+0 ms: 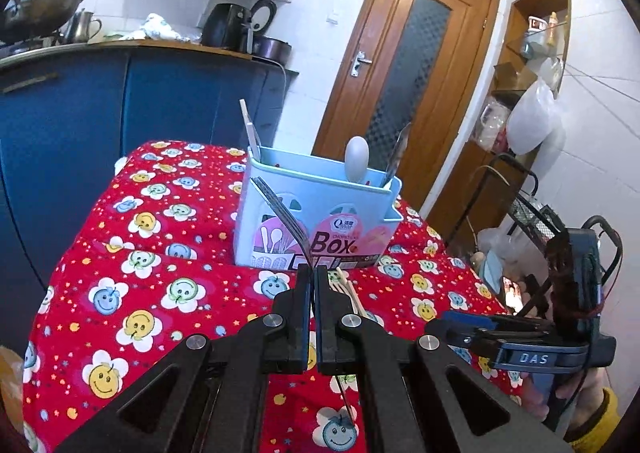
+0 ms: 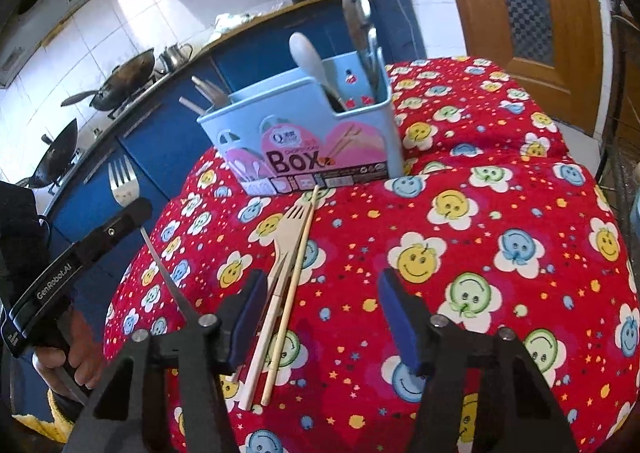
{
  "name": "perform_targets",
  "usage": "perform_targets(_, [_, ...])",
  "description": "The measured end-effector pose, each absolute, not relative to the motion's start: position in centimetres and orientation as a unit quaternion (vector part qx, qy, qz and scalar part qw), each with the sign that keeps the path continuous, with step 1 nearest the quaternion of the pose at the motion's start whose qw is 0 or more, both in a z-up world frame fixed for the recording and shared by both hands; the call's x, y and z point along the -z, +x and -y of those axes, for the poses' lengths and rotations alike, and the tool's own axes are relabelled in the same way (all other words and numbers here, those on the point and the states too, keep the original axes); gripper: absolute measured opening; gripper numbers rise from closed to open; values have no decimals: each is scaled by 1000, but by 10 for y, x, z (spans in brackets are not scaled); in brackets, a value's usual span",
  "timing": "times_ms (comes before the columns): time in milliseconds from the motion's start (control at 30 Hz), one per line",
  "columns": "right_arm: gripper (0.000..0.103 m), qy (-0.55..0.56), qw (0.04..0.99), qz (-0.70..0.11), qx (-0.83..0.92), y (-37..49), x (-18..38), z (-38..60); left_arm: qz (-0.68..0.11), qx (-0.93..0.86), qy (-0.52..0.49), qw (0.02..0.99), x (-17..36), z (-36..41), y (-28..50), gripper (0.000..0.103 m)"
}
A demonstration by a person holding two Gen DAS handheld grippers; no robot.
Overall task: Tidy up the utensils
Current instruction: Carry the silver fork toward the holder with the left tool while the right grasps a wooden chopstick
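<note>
At the left edge of the right wrist view, our left gripper (image 2: pixel 138 209) is clenched on a metal fork (image 2: pixel 124 183), tines up at middle left of the frame and its thin handle running down and to the right past the gripper body. In the left wrist view the same pads are pressed together at lower centre, and the fork's head rises edge-on from them, up and to the left, across the front of the blue utensil box (image 1: pixel 320 221). That box sits just ahead of the left gripper on the red flowered cloth (image 1: pixel 140 293) that covers the counter, so we judge the left hand the nearer one for dropping the fork into a compartment; which compartment, we cannot tell.

Moving right in the right wrist view, a wooden fork (image 2: pixel 280 253) and a single chopstick (image 2: pixel 294 285) lie side by side on the cloth, long axes running from lower centre up toward the box, their far ends almost at its base. They sit just inside the left-hand pad of our right gripper (image 2: pixel 324 313), which is released, jaws wide apart above the cloth. The box (image 2: pixel 304 133) stands at upper centre, already holding a pale spoon (image 2: pixel 306 53), metal utensils (image 2: pixel 362 37) and wooden pieces.
</note>
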State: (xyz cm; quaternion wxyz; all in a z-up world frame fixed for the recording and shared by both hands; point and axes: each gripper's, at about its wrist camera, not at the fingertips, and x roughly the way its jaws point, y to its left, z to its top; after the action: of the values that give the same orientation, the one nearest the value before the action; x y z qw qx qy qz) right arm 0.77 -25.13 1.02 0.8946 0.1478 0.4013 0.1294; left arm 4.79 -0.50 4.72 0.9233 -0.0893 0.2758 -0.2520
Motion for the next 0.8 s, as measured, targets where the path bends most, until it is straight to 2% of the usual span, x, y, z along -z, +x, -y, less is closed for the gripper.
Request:
perform_targets(33, [52,145,893,-405,-131,9,-10,250,-275,252,-91,923,-47,4,48,1])
perform_targets(433, [29,88,863,-474,-150,33,4,220,-269,252,-106,924,-47,-7,46,1])
perform_targets(800, [24,4,846,-516,-138,52,11,193,-259,252,-109,926,-51,-13,46,1])
